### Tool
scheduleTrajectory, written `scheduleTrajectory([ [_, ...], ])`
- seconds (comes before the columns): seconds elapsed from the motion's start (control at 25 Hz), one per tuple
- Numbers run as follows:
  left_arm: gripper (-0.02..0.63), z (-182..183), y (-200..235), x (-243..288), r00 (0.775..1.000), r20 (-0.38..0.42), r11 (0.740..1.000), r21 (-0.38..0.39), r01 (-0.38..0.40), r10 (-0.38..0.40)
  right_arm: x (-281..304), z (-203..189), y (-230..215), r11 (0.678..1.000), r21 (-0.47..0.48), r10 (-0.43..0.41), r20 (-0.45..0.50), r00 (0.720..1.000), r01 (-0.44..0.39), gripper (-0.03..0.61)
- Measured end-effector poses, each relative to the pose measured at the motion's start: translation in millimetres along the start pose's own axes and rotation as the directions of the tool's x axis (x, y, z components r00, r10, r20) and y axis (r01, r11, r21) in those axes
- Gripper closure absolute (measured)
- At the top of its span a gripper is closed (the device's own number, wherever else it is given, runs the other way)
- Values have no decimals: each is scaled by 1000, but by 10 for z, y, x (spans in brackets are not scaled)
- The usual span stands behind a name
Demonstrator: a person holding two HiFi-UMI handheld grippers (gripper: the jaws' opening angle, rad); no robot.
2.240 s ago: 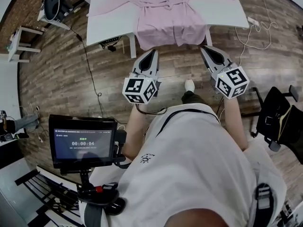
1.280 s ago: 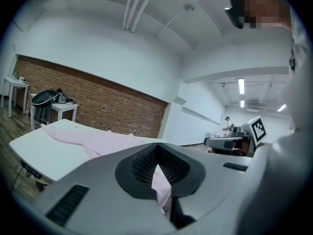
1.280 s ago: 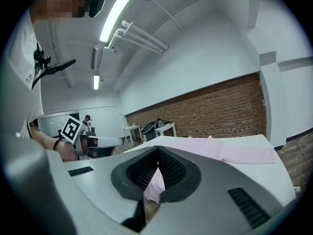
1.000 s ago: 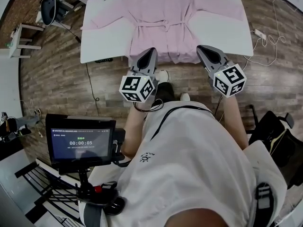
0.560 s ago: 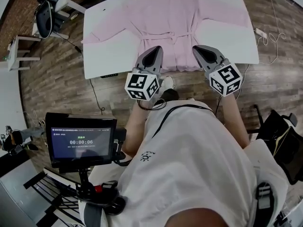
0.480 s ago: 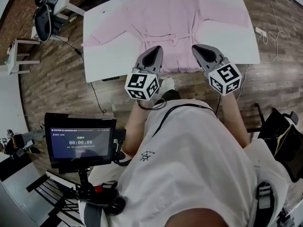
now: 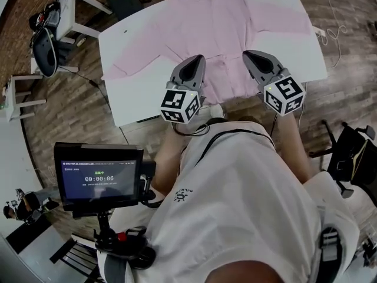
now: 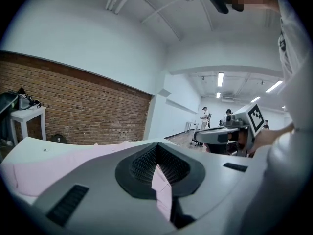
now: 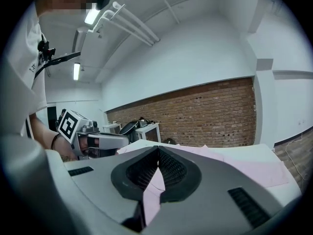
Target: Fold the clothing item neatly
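Head view, left gripper (image 7: 195,62) and right gripper (image 7: 251,56) side by side, both with jaws closed on nothing, tips over the near end of a pink robe (image 7: 235,16), spread flat ahead of them on a white table (image 7: 135,99), one sleeve stretching out beyond each gripper.

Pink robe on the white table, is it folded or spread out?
Spread out. The pink fabric robe lies flat on the white rectangular table, with both sleeves stretched out to the sides and no folds made.
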State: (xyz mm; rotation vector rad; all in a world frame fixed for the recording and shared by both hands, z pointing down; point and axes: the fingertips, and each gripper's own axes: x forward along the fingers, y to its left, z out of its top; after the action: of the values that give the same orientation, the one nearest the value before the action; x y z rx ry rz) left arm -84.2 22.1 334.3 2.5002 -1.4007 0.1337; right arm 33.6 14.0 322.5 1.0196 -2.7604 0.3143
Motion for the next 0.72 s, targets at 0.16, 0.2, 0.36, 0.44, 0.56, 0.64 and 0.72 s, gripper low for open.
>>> scheduleTrajectory([
  [0.16, 612, 34, 113, 116, 999, -7, 999, -9, 51, -51, 131, 91, -11, 999, 6, -39, 7, 999, 39, 575],
  [0.2, 612, 30, 123, 152, 998, -9, 998, -12, 63, -63, 147, 98, -25, 999, 10, -48, 7, 999, 48, 575],
  [0.36, 612, -42, 108, 371, 993, -19, 993, -24, 119, -120, 200, 55, -169, 995, 23, -94, -3, 996, 94, 575],
  [0.44, 612, -66, 79, 502, 990, -24, 990, -25, 142, -142, 223, 35, -271, 993, 29, -113, -3, 994, 113, 575],
  [0.56, 612, -46, -49, 684, 984, -28, 984, -21, 175, -175, 199, 0, -437, 990, 43, -137, -3, 991, 137, 575],
  [0.64, 612, -17, -155, 823, 980, -33, 981, -18, 194, -194, 154, -19, -592, 986, 56, -159, -2, 987, 159, 574],
  [0.72, 612, 1, -262, 980, 977, -41, 978, -17, 209, -210, 91, -36, -785, 980, 68, -185, -3, 983, 185, 575],
])
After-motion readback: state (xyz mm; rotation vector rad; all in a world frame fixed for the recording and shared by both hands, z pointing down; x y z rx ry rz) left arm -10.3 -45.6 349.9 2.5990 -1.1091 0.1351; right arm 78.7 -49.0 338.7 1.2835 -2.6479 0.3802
